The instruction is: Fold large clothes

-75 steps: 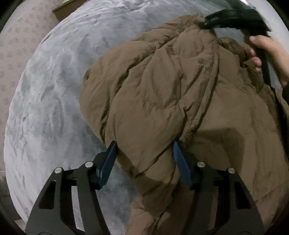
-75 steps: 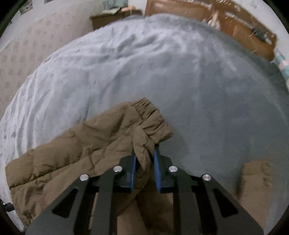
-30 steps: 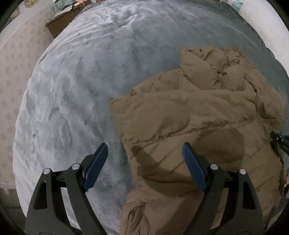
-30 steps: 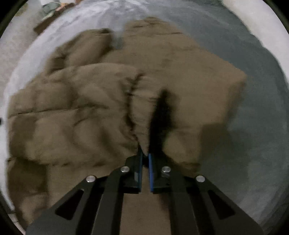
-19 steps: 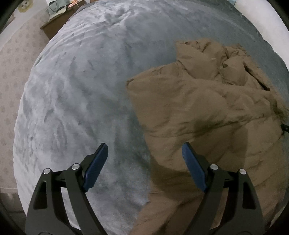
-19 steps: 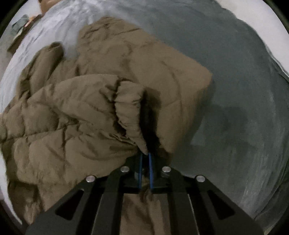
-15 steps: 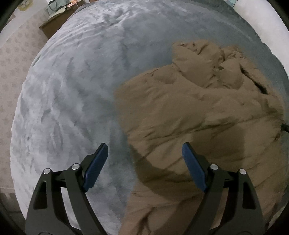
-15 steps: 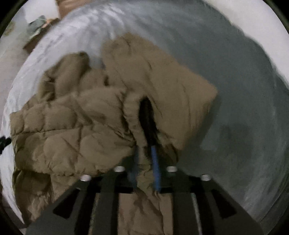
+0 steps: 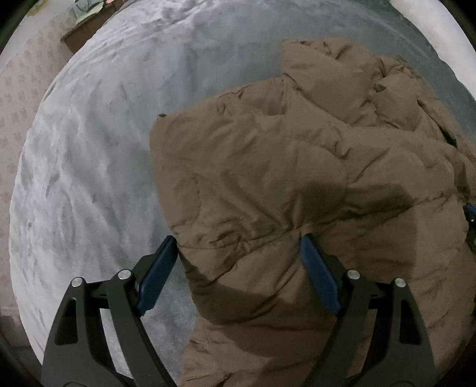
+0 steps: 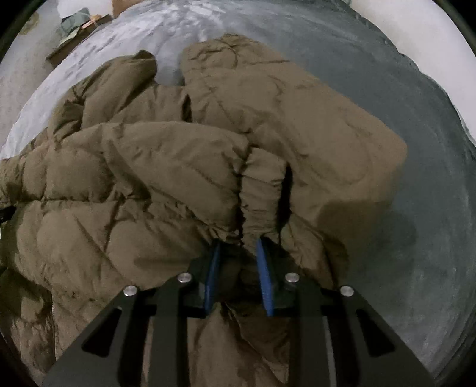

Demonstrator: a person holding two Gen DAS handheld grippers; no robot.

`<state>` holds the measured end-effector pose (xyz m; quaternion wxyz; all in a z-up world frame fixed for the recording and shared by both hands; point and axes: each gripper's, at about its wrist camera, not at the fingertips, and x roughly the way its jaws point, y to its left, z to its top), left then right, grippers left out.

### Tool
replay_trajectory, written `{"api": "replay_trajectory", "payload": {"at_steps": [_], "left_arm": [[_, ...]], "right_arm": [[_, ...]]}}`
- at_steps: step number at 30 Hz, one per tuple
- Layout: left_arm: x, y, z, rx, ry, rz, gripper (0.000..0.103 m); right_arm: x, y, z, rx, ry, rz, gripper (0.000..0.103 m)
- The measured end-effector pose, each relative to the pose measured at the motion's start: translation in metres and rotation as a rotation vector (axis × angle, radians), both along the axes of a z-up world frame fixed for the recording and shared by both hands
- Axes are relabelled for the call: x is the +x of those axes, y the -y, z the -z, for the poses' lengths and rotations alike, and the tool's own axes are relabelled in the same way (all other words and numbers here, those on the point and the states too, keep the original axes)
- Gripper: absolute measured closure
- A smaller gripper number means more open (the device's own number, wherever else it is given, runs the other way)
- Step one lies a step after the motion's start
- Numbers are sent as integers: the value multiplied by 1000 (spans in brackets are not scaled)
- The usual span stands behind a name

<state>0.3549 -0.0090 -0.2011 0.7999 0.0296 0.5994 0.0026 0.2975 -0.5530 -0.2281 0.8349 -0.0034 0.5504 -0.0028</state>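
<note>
A brown padded jacket [image 9: 297, 166] lies bunched on a grey bed cover [image 9: 95, 154]; it fills the right wrist view too [image 10: 148, 178]. My left gripper [image 9: 238, 262] is open wide, its blue pads either side of the jacket's near left edge, which lies between them ungripped. My right gripper [image 10: 238, 253] has its blue pads partly apart with the sleeve's gathered cuff [image 10: 261, 190] just ahead of them; the fabric sits loose between the pads. The right gripper's edge shows at the far right of the left wrist view [image 9: 470, 214].
The grey bed cover [image 10: 416, 238] spreads around the jacket on all sides. A wooden bedside unit with clutter [image 9: 86, 26] stands at the far left corner, seen in the right wrist view too [image 10: 74, 35]. Patterned wall [image 9: 17, 89] runs along the left.
My right gripper carried the sleeve across over the jacket body, then its pads opened off the cuff. My left gripper stayed open and moved in around the jacket's near edge.
</note>
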Motion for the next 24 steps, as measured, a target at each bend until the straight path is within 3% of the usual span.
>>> {"api": "replay_trajectory", "payload": {"at_steps": [3,4,7,9,12,17,18,20,22,24], "left_arm": [[-1,5,-12,3,22,10,19],[-2,10,-18,6,35,20,19],[0,28,-34,15,68,65,16],[3,44,-41,24,88,98,15],[9,63,-44,17,101,127,15],[17,90,-32,13,81,134,15],[18,94,-25,21,73,133,15],[20,99,-17,42,67,130,15],[20,98,-9,53,49,123,15],[22,99,-5,69,37,123,15]], "right_arm": [[-11,15,-29,70,65,25,71],[-15,23,-40,86,90,47,63],[-19,56,-64,95,138,122,59],[-13,75,-64,52,131,150,45],[2,99,-59,37,99,159,43],[25,101,-35,65,34,74,38],[28,98,-31,59,30,54,39],[34,93,-22,-31,22,7,70],[33,94,-20,-79,23,-42,87],[31,98,-24,-181,20,-99,90]]}}
